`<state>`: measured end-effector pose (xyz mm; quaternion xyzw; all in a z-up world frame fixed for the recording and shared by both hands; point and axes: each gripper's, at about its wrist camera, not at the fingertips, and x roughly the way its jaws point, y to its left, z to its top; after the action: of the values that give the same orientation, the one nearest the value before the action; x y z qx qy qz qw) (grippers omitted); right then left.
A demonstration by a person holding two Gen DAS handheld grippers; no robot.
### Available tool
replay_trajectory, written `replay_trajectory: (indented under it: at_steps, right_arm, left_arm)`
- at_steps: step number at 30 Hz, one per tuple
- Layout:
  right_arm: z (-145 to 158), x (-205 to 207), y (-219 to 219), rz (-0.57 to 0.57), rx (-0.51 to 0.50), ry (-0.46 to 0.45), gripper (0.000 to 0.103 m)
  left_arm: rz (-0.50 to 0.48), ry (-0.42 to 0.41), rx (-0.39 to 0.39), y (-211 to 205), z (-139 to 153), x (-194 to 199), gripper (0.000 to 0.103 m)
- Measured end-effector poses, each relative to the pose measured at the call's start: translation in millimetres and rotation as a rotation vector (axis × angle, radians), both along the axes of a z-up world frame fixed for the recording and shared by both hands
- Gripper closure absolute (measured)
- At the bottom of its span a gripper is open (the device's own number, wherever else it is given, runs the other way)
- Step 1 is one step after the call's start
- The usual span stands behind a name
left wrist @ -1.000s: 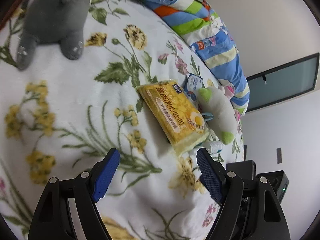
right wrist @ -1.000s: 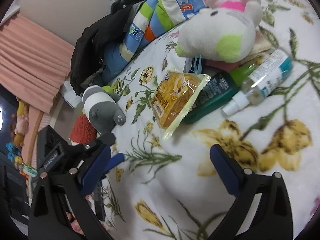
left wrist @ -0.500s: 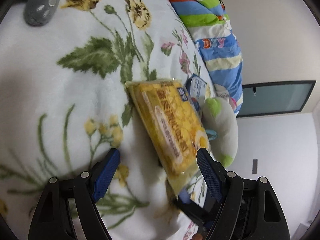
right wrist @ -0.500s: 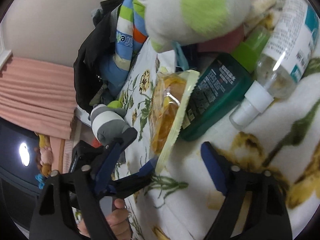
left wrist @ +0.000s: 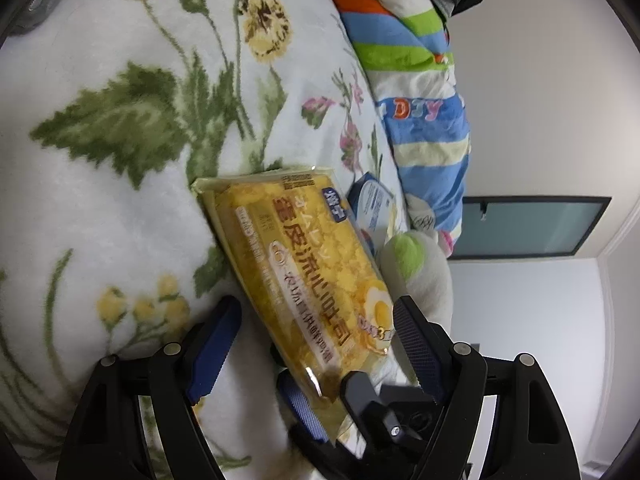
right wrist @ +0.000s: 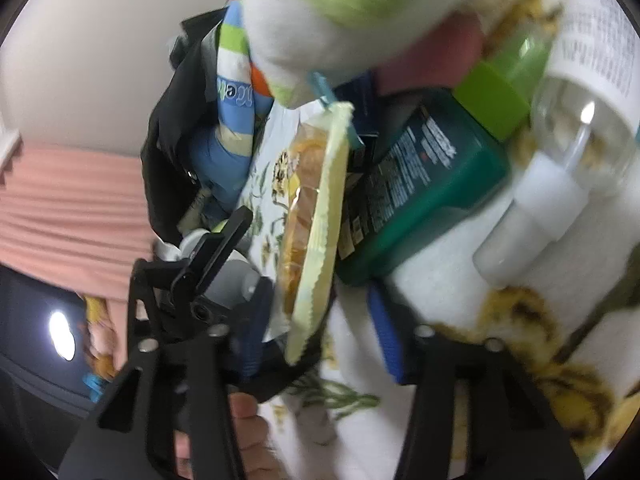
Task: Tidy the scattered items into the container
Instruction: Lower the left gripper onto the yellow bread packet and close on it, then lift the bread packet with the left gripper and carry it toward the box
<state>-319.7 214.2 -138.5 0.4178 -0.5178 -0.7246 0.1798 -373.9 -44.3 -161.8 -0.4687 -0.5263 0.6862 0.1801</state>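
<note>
A yellow bread packet (left wrist: 304, 272) lies tilted on the floral blanket (left wrist: 100, 200). My left gripper (left wrist: 316, 344) straddles the packet's middle, jaws closing, with bare gaps beside both pads. The right gripper (right wrist: 318, 332) comes at the packet (right wrist: 316, 240) from the opposite end, jaws closing around its sealed edge. A dark gap shows by the right pad (right wrist: 384, 332). The left wrist view shows one right-gripper pad (left wrist: 300, 408) under the packet's near end. No container is in view.
A dark green bottle (right wrist: 420, 200) and a clear spray bottle (right wrist: 568, 152) lie right of the packet. A white plush with a green patch (right wrist: 340, 8) rests above them. A striped quilt (left wrist: 416, 80) and a black bag (right wrist: 176, 128) lie behind.
Both grippers dropped toward the packet from opposite ends. The left one now straddles it. The right jaws narrowed from wide open to close around its end.
</note>
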Motion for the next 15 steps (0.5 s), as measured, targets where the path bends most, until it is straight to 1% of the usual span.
replay_trajectory:
  at_steps: [1,2,3,4,6,9,15]
  right_arm:
    - [-0.4,-0.4,-0.8,-0.003,-0.009,-0.002,0.069]
    - [-0.1,-0.6,-1.5,-0.006,-0.012,0.001,0.074]
    - [1.2,-0.5,-2.2,-0.008,-0.014,0.008,0.078]
    - [2.8,-0.5,-2.6,-0.013,-0.012,0.01,0.078]
    - [5.6,0.4,-3.3,-0.014,-0.012,0.013,0.078]
    - [9.9,4.2,-5.2,-0.005,-0.012,0.018,0.078]
    - [33.6,14.2,-4.4,0.001,0.008,0.051,0.078]
  left_arm:
    - [0.012,0.001,0.008,-0.8,-0.7,-0.1,0.041]
    - [0.019,-0.006,0.016,-1.8,-3.1,0.0,0.046]
    - [0.023,-0.016,0.018,-2.6,-6.5,0.5,0.056]
    - [0.022,-0.018,0.015,-2.3,-9.0,0.2,0.063]
    - [0.021,-0.008,0.026,-3.2,-10.1,2.0,0.064]
    - [0.025,-0.004,0.015,-4.6,-3.8,5.4,0.064]
    - [0.017,0.035,-0.005,-3.4,22.4,16.8,0.064]
